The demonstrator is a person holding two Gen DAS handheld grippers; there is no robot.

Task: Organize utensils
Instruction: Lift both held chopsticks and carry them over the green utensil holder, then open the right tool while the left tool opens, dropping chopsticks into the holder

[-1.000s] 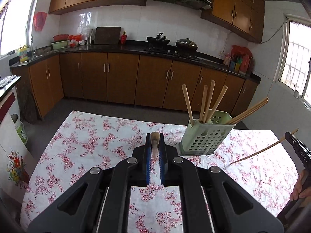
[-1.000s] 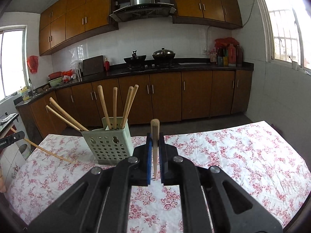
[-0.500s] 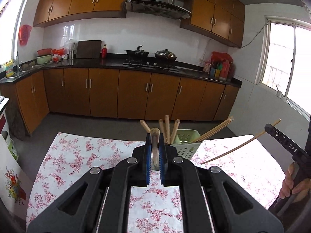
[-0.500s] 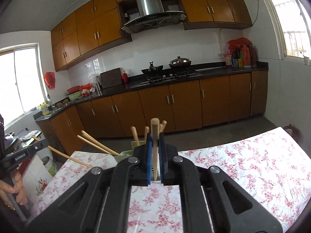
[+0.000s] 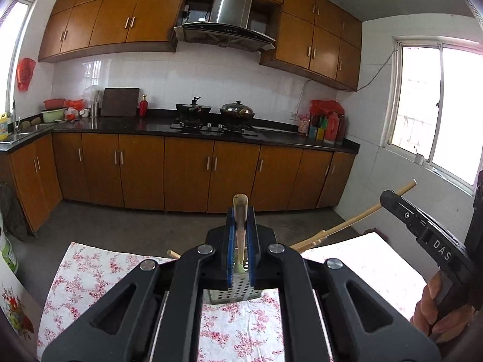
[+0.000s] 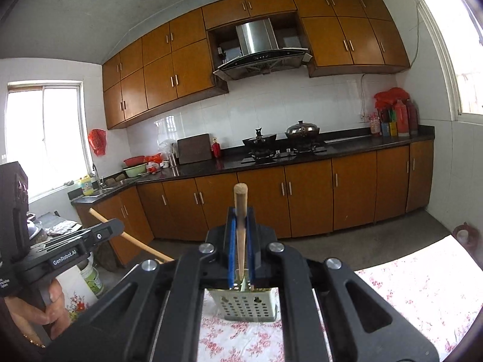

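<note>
My left gripper is shut on a wooden chopstick that stands upright between its blue pads. My right gripper is shut on another wooden chopstick, also upright. The pale green perforated utensil holder sits on the table under the left gripper; in the right wrist view the holder is just below the right gripper. Chopsticks in the holder lean out to the right. The holder's top is hidden behind both grippers.
The table carries a white cloth with pink flowers, also in the right wrist view. Beyond the table's far edge are a grey floor and brown kitchen cabinets. A white bucket stands on the floor at left.
Both grippers have risen and moved in over the holder, each still holding its chopstick. The holder has slid from beside the grippers to directly beneath them in both views.
</note>
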